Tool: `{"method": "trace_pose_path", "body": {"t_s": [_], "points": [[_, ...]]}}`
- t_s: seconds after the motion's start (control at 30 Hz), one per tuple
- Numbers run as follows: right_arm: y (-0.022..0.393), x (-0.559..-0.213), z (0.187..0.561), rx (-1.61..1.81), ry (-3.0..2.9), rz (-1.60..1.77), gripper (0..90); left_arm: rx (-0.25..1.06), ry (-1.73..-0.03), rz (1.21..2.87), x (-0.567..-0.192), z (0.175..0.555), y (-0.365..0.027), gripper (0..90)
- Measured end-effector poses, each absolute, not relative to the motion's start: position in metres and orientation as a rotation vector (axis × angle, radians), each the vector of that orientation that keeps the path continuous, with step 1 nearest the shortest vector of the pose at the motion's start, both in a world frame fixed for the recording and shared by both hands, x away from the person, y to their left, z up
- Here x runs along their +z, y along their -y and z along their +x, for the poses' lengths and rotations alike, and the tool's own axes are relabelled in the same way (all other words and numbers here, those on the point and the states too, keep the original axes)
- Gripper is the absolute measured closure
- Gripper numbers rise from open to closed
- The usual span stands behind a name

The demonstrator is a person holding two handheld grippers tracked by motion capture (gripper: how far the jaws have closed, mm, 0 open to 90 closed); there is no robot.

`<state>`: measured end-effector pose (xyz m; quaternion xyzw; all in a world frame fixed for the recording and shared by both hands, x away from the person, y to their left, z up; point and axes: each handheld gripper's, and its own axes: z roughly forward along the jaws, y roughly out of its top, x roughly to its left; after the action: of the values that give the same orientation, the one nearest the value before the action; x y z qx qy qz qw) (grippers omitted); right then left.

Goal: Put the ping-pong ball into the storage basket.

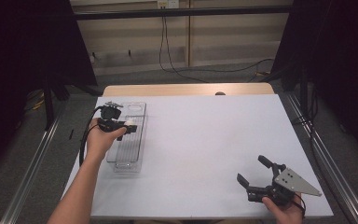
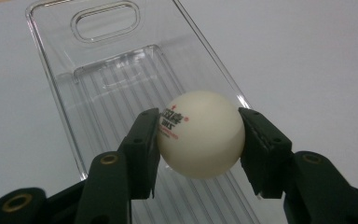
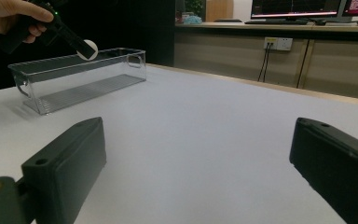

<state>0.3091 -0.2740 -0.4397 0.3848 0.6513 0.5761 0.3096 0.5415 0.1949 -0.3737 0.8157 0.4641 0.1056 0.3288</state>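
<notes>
A white ping-pong ball (image 2: 200, 134) with red and black print sits clamped between the two black jaws of my left gripper (image 2: 199, 140). The ball hangs over a clear plastic bin (image 2: 107, 79) with a ribbed floor and a handle cutout. From above, the left gripper (image 1: 129, 125) holds the ball (image 1: 130, 122) above the bin (image 1: 127, 161) at the table's left side. In the right gripper view the ball (image 3: 90, 49) shows over the bin (image 3: 74, 77) at the far left. My right gripper (image 1: 251, 171) rests near the front right corner, jaws wide apart and empty, also seen as the right gripper (image 3: 198, 168).
A white table (image 1: 205, 140) spans the scene, with a wooden strip along its far edge. Metal rails run along both sides on the floor. Cables hang at the back wall. Desks and monitors (image 3: 298, 9) stand beyond the table.
</notes>
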Motion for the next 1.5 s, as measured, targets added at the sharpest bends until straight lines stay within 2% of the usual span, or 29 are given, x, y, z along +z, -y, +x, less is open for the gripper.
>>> {"method": "trace_pose_path", "body": {"t_s": [1.5], "points": [[0.274,-0.440,0.309,1.523,-1.721,1.017,3.1,0.269,-1.232,2.144,-0.385,0.540,-0.195,51.1]]}}
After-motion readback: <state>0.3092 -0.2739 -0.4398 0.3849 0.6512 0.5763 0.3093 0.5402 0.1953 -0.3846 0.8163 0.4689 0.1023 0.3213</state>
